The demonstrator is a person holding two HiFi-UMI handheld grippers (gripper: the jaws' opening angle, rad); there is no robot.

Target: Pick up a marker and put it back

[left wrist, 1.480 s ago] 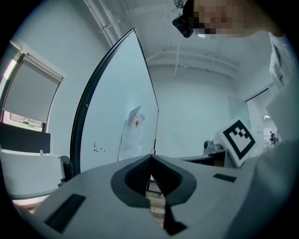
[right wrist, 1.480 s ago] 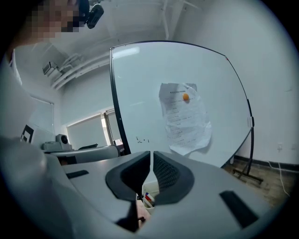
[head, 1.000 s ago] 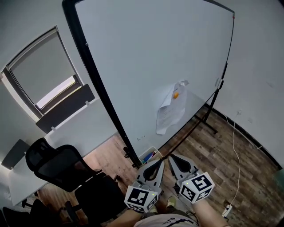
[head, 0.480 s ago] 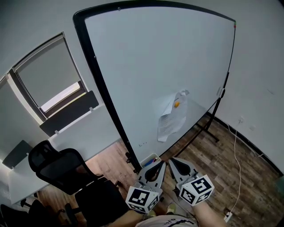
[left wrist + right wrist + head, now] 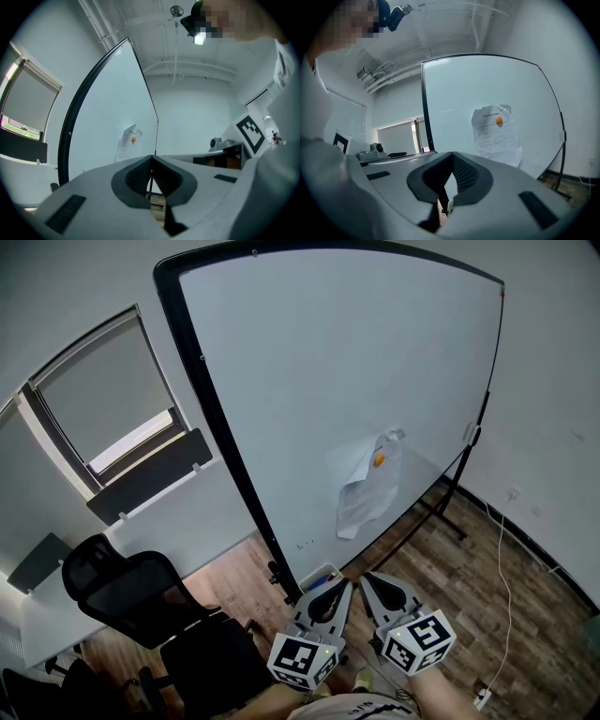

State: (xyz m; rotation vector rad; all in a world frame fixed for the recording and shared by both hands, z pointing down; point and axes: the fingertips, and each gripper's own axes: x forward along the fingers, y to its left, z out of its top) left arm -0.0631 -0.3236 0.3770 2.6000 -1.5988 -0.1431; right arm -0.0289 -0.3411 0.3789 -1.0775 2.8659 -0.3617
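Head view: a framed whiteboard stood on a wood floor near a blinded window. The markers, small and bluish, lay in a white tray at its foot, just beyond the left gripper and right gripper.

Left gripper view: the fingers were pressed together, empty.

Right gripper view: fingers likewise together, empty.

The whiteboard looks smooth, its sheet creased paper, the floor matt wood-grain planks.

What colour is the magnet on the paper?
Orange magnet; the right gripper view shows it best.
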